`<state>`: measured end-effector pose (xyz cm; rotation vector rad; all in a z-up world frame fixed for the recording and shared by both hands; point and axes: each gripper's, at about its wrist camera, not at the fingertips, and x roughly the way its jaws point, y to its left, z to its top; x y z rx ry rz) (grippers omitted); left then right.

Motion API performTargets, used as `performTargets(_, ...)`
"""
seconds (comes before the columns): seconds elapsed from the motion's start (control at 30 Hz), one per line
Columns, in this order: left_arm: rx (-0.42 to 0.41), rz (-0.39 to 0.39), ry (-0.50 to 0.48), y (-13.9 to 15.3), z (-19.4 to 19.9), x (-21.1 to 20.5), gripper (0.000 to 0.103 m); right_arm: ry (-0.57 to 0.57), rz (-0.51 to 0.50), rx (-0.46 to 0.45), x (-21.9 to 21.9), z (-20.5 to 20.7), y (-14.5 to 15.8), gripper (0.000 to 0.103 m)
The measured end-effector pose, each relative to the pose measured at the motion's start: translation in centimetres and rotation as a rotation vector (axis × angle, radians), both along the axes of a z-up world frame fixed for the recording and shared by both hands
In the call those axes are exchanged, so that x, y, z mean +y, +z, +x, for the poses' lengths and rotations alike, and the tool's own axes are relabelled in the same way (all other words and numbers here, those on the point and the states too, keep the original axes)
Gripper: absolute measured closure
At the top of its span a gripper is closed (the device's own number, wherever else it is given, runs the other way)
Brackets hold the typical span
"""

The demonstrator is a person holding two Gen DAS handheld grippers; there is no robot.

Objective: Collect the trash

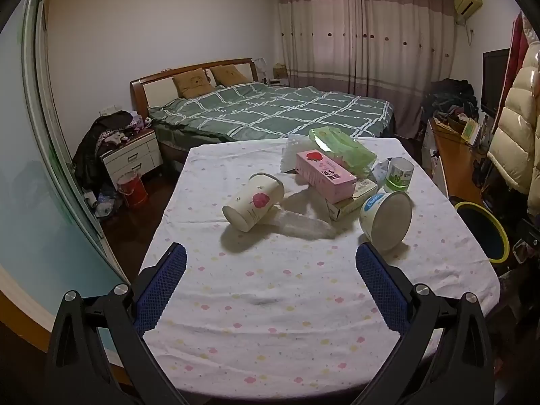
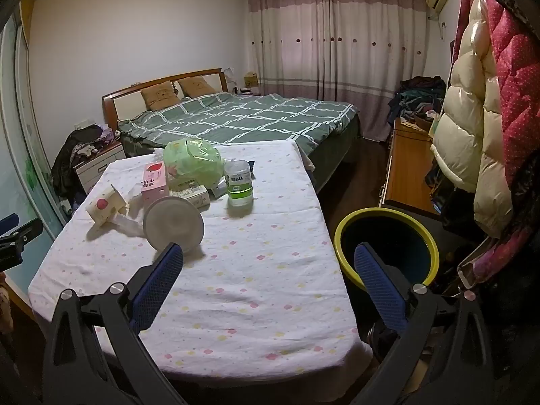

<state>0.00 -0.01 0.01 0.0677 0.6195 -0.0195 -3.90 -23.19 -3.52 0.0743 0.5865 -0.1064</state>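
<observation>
- Trash lies untouched in a loose cluster on the table under a white cloth with small pink and yellow flowers [image 1: 270, 303], well ahead of both pairs of fingers; collecting looks to be at its very start, with nothing held.
- Left gripper [image 1: 271, 263] has its blue-padded fingers [image 1: 162, 287] spread wide with only bare cloth between them.
- Right gripper [image 2: 269, 263] is likewise wide apart and empty; its left finger [image 2: 155, 287] sits over the cloth, its right finger over the bin's rim.
- Nearest the left fingers lies a cream paper cup printed with a red apple [image 1: 253, 200], tipped on its side, ahead and slightly left of centre.
- Just beyond the tip of the left gripper's right finger lies a round white tub with a blue label [image 1: 386, 219], also on its side, its base facing the camera.
- Further ahead sit a pink carton [image 1: 325, 175] on a flat cardboard box [image 1: 354, 199], a crumpled pale green plastic bag [image 1: 341, 148] and an upright clear bottle with green liquid [image 1: 398, 175].
- A round bin with a yellow-green rim and dark inside [image 2: 384, 246] stands on the floor beside the table, just ahead of the right gripper's right finger.
- Next move, as I judge it: reach one gripper forward to a near piece, the tub or the cup, straddle it, close, then carry it over the bin.
- Both near pieces are round and lying down, so they may roll if nudged before the pads close.
</observation>
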Motion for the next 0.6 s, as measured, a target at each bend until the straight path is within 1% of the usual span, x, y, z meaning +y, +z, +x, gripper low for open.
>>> performTargets(0.6, 0.003, 0.003, -0.001, 0.00, 0.00, -0.05, 0.004, 0.003, 0.007, 0.003, 0.21, 0.31, -0.28, 0.006)
